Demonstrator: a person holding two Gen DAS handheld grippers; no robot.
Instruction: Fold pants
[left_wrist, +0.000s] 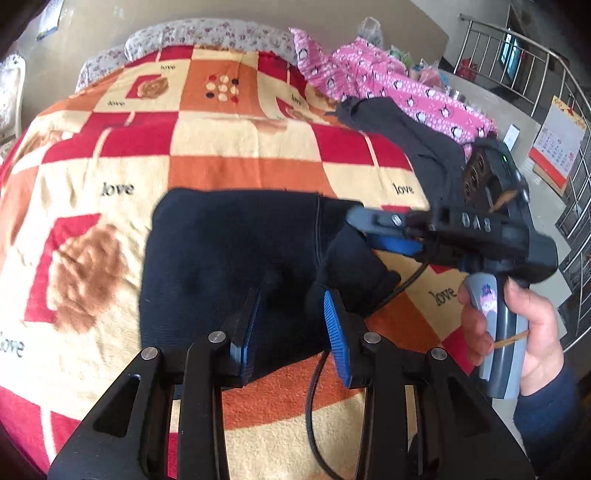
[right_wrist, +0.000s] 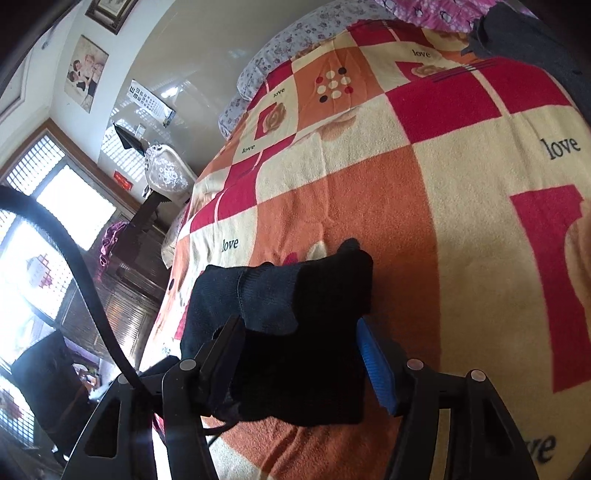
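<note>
The dark navy knitted pants (left_wrist: 221, 266) are lying in a compact folded bundle on the red, orange and cream checked fleece blanket (left_wrist: 229, 140), near its front edge. The left gripper (left_wrist: 293, 325) is being held over the bundle's near edge, its jaws standing partly apart with dark cloth seen between the blue pads but apparently not pressed. To its right, the right gripper (left_wrist: 373, 229) is being held by a bare hand (left_wrist: 524, 325) over the bundle's right end, jaws parted, the cloth lying between them and seemingly not clamped. The folding is judged to be nearly done; the next move is thought to call for lifting both grippers clear without dragging the top layer, or for smoothing the lumpy right end. Whether either pad is touching fabric is being hidden by the dark cloth and blur; the pink patterned bedding (left_wrist: 388, 85) and grey garment (left_wrist: 406, 136) behind are being cut off
</note>
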